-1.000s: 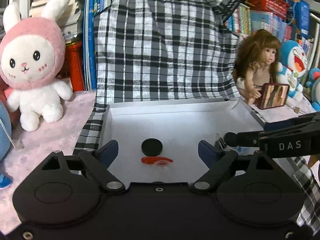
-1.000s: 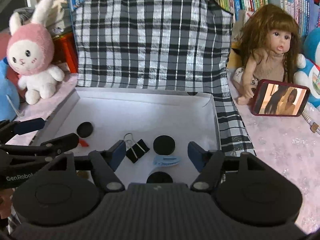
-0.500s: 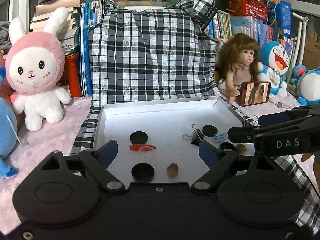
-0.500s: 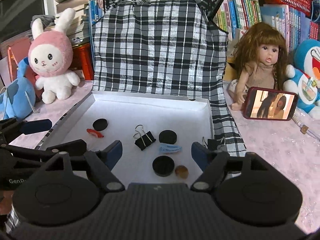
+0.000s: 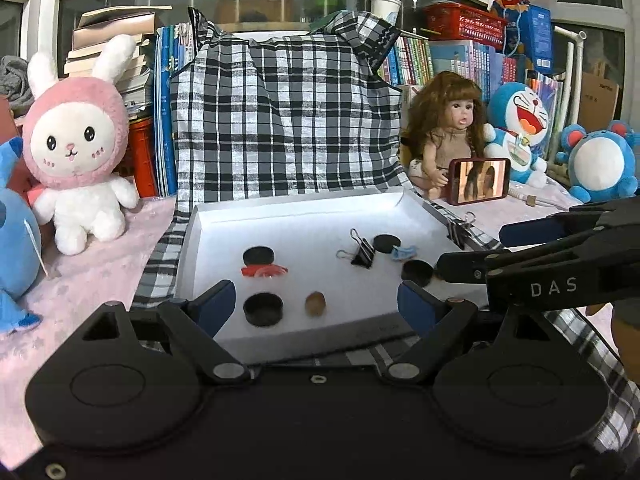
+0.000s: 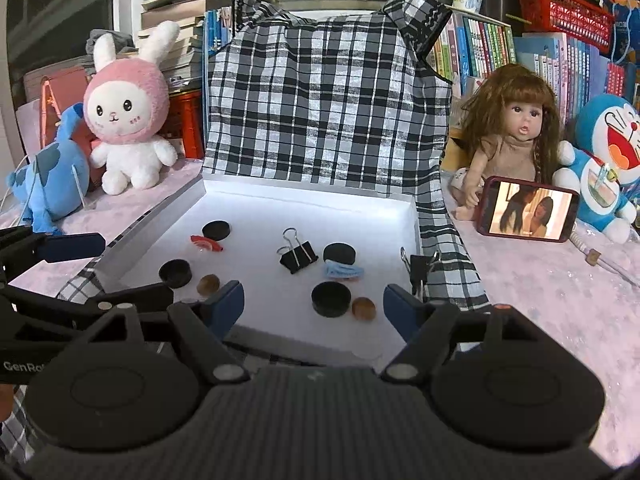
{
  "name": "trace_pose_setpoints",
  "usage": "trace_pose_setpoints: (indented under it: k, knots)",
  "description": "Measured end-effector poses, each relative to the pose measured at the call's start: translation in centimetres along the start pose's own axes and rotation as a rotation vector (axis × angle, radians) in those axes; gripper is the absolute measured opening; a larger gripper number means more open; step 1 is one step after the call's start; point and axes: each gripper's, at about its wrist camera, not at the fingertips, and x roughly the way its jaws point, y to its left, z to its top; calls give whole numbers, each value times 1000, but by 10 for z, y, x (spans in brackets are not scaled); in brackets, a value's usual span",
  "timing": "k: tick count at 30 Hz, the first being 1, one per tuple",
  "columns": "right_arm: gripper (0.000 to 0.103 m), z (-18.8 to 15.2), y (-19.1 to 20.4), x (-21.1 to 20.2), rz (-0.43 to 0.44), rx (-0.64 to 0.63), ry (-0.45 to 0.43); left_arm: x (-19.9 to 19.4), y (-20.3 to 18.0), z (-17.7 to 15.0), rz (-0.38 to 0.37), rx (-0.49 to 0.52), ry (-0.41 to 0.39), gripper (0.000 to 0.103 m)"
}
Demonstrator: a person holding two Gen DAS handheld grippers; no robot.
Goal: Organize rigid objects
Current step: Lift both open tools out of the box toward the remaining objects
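- White tray now seen from farther back than a second ago; black caps, clips and nuts lying sorted inside.
- Left gripper: fingers wide apart, holding nothing.
- Right gripper: just opened wider, nothing between; probably task near finished.

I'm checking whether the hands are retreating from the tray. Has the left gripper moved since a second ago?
Yes. The left gripper has pulled back from the white tray: its near edge and more items now show, and the plaid cloth looks smaller.
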Motion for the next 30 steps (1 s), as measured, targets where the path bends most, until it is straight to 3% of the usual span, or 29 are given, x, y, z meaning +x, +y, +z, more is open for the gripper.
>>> trace_pose_setpoints:
  k: [9,22,30]
  knots:
    - [86,-28,3,-19,1,-2,-26,-25,-16,-27,-4,38,-27,88]
    - [86,-80,6,-49,-15,-97,-40,-47,-33,-74,-45,78,20,86]
    - [87,-114,12,-58,59,-179,-37,-52,-29,-86,-127,-6,97,63]
